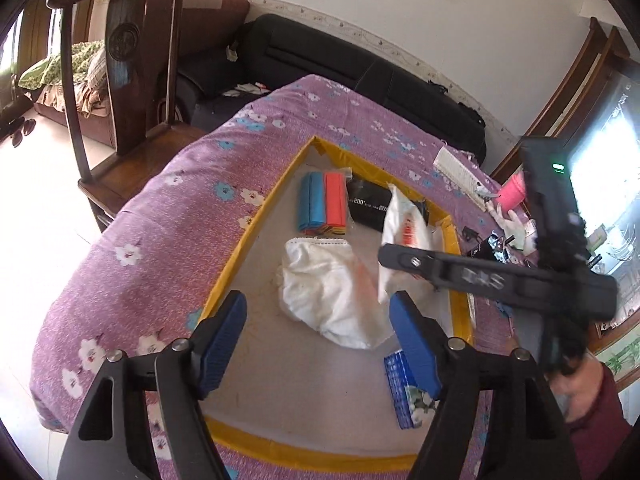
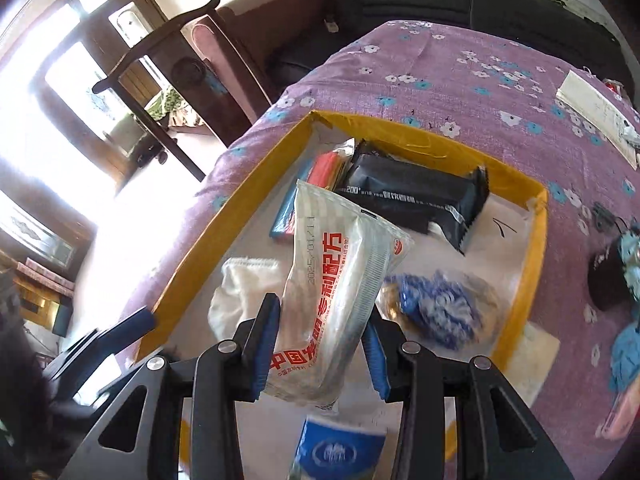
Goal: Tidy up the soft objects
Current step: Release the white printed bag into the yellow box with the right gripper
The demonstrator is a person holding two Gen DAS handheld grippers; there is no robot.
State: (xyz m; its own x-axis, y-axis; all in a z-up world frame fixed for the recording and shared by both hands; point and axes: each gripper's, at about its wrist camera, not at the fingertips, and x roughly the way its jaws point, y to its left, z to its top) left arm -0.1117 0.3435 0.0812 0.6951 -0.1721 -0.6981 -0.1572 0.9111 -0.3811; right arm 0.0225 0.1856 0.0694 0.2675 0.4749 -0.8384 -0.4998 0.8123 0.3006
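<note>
Two tools: right tool (image 2: 320, 344) pinching white packet (image 2: 336, 296) over tray (image 2: 224, 216); left tool (image 1: 320, 344) spread, empty.

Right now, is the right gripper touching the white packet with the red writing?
Touching. In the right wrist view, the right gripper has a blue pad pressed on each side of the white packet, holding it above the yellow-edged tray.

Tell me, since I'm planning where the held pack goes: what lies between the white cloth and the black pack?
Left wrist view: only bare tray floor between white cloth and black pack.
</note>
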